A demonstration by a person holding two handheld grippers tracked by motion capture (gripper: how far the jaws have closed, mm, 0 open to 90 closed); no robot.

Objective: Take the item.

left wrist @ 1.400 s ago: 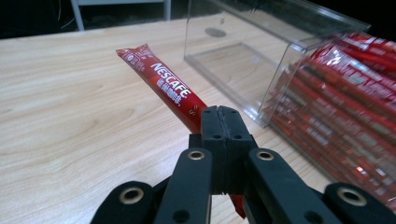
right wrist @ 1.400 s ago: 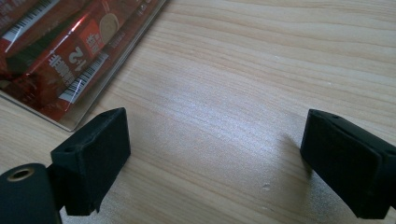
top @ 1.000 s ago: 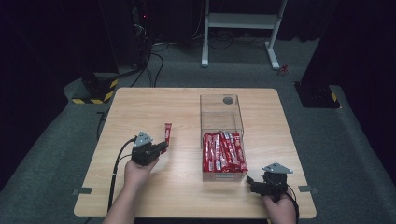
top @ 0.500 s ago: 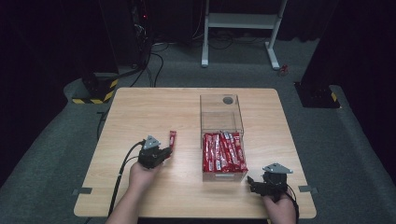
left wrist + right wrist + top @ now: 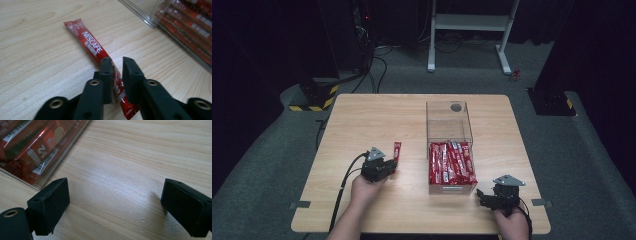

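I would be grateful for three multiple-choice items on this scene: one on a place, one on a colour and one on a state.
1. Where does the loose sachet lie?
A. on the table, left of the clear box
B. inside the box
C. on the floor

2. What colour are the sachets in the box?
A. blue
B. red
C. green

3. How do the right gripper jaws stand?
A. shut on a sachet
B. shut on nothing
C. wide apart over bare wood

Answers: 1 A, the high view shows it flat on the wood beside the left gripper; 2 B, the wrappers are red; 3 C, nothing lies between them.
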